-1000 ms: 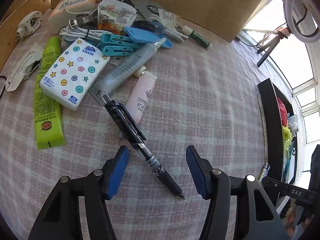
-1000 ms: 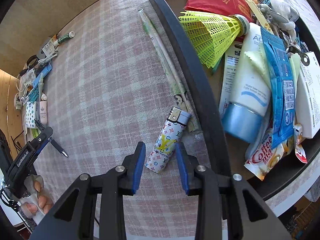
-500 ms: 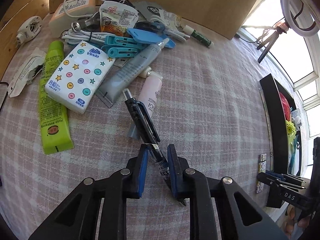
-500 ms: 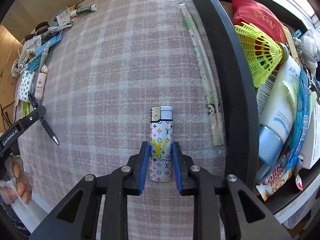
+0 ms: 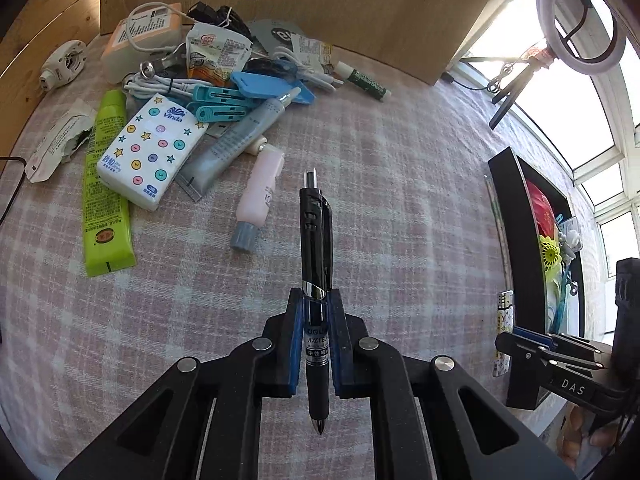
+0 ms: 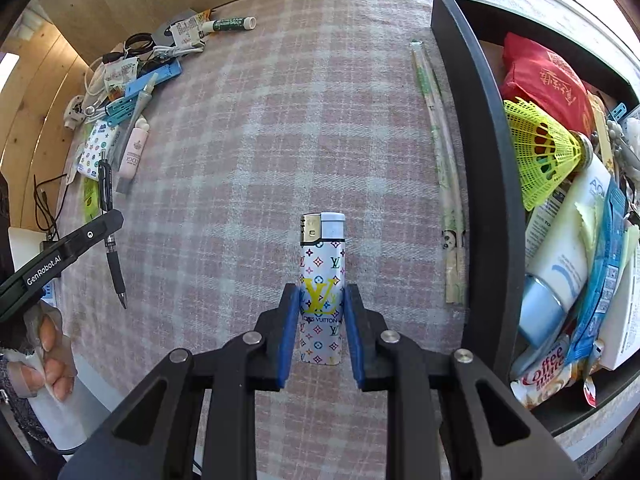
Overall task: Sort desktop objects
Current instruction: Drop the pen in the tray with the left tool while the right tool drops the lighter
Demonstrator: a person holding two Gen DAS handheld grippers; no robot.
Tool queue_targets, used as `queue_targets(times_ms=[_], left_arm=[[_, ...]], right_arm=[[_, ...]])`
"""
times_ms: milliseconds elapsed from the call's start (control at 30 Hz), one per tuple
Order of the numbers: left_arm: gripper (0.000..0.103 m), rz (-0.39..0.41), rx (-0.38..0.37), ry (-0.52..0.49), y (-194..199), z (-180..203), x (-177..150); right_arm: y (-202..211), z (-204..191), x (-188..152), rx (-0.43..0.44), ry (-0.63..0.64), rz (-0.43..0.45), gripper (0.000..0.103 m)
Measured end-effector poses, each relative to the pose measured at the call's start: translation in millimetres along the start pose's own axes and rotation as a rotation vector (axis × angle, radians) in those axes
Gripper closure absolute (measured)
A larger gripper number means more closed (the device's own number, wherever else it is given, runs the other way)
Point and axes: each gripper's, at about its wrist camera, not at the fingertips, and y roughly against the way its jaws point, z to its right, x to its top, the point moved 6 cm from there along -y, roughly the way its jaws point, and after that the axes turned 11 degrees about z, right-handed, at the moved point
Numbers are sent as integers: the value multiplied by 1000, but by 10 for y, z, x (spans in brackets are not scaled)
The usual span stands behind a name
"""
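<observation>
We see the left gripper (image 5: 316,344), jaws just closing, clamping a black pen (image 5: 316,240) beside the tray (image 5: 520,240); the right gripper (image 6: 320,320) pinches a patterned lighter (image 6: 322,288) nearer it

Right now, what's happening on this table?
A person is sorting desk clutter with two handheld grippers. The left gripper has just been closing and is clamped on a black pen. The right gripper is clamped on a patterned lighter, beside the black tray that already holds sorted items.
</observation>
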Motion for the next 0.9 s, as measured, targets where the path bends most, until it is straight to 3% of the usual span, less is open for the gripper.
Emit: queue_targets(times_ms=[233, 600, 767, 900], left_arm=[[93, 21, -75, -58, 47, 820, 113], [93, -12, -206, -194, -143, 2384, -69], [93, -58, -234, -251, -302, 2911, -310], [93, -85, -229, -276, -401, 3123, -439]], right_arm=[[381, 350, 152, 33, 2, 55, 81], [736, 2117, 71, -24, -34, 100, 81], [870, 2626, -22, -45, -38, 87, 81], [905, 2867, -104, -36, -44, 75, 81]])
